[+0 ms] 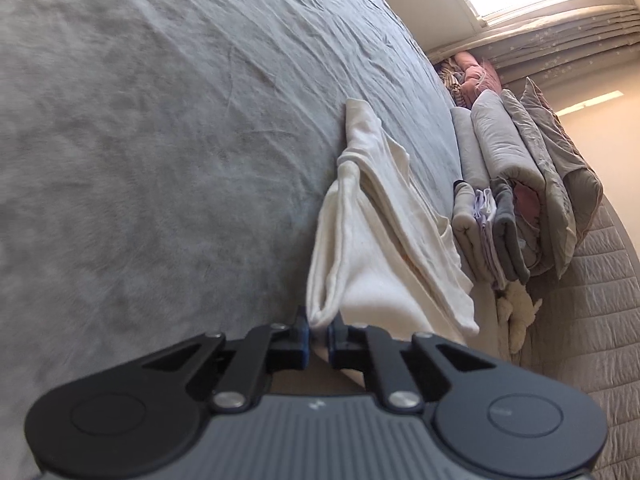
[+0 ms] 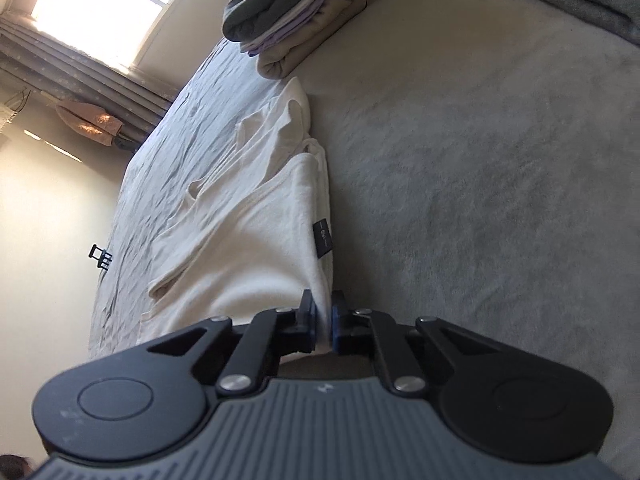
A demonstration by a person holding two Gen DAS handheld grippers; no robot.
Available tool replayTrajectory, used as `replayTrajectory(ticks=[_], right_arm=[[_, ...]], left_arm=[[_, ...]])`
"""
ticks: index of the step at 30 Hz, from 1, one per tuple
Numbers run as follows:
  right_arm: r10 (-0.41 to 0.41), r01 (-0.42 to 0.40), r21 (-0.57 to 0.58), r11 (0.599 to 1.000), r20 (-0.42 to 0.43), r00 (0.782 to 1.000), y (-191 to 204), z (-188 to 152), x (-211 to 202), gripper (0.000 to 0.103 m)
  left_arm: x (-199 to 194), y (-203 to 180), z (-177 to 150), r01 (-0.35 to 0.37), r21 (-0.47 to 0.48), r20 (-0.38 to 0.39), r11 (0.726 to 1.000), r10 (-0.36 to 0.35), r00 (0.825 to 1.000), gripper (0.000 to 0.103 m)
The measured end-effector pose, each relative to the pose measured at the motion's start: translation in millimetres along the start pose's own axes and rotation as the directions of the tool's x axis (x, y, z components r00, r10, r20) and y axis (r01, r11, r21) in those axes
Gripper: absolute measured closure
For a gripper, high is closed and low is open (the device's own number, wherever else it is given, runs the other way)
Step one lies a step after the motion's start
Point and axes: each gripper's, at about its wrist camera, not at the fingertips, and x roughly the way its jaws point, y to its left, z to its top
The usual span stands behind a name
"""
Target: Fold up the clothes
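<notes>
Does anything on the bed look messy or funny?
Nothing looks broken or spilled. The white shirt is bunched and half folded, pinched by the left gripper and right gripper. The folded pile is neat.

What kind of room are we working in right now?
Most likely a bedroom. The work surface is a wide bed under a grey blanket, folded bedding and pillows are stacked at its far end, and a curtained window is behind. A stack of folded clothes rests on the bed.

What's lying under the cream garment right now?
The cream garment lies on the grey bedcover, which shows all around it. Both tongs, left and right, pinch its near edge. Whatever lies beneath its folds is covered.
</notes>
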Motion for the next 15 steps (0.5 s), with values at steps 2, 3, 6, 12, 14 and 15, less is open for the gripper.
replayTrajectory(ticks=[2, 3, 6, 12, 14, 15], right_arm=[[0.005, -0.005, 0.009, 1.000, -0.012, 1.000, 2, -4, -7, 0.095], [0.005, -0.005, 0.011, 1.000, -0.021, 1.000, 3, -6, -9, 0.095], [-0.005, 0.006, 0.024, 1.000, -0.058, 0.998, 4, -14, -19, 0.095], [-0.018, 0.019, 0.015, 1.000, -0.117, 0.993, 2, -31, -46, 0.095], [-0.029, 0.030, 0.004, 1.000, -0.126, 0.992, 1, -35, -47, 0.095], [-0.036, 0.036, -0.002, 0.999, -0.130, 0.991, 1, -37, -48, 0.095]], left_arm=[[-10, 1, -4, 0.005, 0.007, -0.009, 1.000, -0.005, 1.000, 0.095], [-15, 2, -7, 0.006, 0.011, -0.015, 1.000, -0.006, 1.000, 0.095], [-30, 7, -18, 0.002, 0.011, -0.056, 1.000, -0.001, 0.998, 0.095], [-54, 16, -42, -0.003, 0.024, -0.119, 1.000, 0.005, 0.993, 0.095], [-53, 18, -48, -0.018, 0.043, -0.132, 0.999, 0.024, 0.991, 0.095], [-50, 19, -50, -0.031, 0.055, -0.137, 0.998, 0.039, 0.990, 0.095]])
